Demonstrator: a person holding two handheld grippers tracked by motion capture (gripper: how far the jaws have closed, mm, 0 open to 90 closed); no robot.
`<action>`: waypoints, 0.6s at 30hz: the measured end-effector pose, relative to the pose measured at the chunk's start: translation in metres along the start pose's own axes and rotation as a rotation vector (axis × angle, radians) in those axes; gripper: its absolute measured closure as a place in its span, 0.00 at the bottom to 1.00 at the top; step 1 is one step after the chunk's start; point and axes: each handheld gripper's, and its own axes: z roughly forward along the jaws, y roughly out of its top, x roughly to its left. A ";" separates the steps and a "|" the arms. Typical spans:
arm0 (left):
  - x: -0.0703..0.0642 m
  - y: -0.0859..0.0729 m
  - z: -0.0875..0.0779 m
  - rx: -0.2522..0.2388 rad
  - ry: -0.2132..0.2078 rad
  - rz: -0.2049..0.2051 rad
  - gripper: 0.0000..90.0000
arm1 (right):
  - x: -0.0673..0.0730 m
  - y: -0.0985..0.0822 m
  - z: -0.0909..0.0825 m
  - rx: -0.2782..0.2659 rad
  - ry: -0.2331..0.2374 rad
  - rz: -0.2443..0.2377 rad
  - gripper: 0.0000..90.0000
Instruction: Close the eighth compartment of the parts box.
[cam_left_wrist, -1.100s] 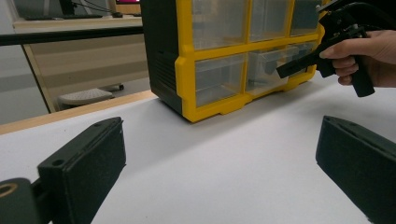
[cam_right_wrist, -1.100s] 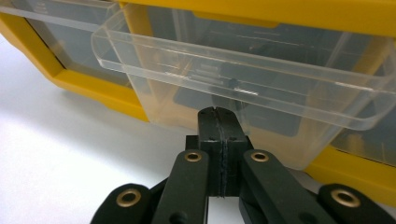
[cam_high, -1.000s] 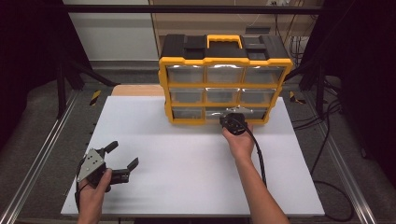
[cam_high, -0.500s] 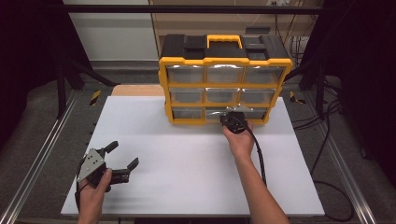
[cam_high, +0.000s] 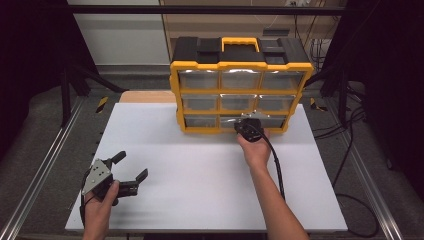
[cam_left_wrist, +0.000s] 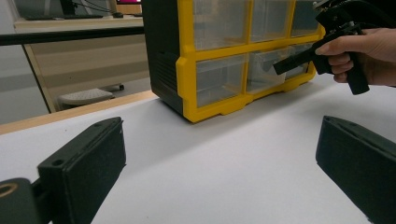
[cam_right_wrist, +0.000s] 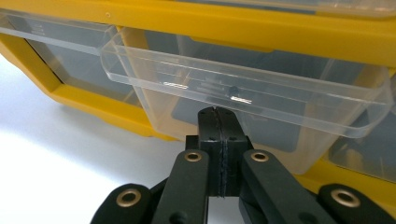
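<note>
In the high view, our right gripper meets the organizer's bottom-middle drawer; the left gripper rests open on the table. Left gripper view: jaws wide, empty. Right gripper view: jaws pressed together under the drawer's lip, drawer barely out; most of the pull remains.

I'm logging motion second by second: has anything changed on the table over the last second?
Nothing visibly changed. The right tool stays shut at the bottom middle drawer of the yellow organizer, and the left tool stays open over the white board.
</note>
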 end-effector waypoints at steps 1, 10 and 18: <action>0.000 0.000 0.000 0.000 0.000 0.000 0.02 | 0.000 0.000 0.000 -0.001 -0.002 -0.001 1.00; 0.000 0.000 0.000 -0.002 0.002 -0.001 0.02 | 0.000 0.001 0.002 -0.003 -0.012 0.009 1.00; 0.001 0.000 0.000 -0.002 0.004 -0.001 0.02 | -0.002 0.001 0.004 -0.011 -0.012 0.048 1.00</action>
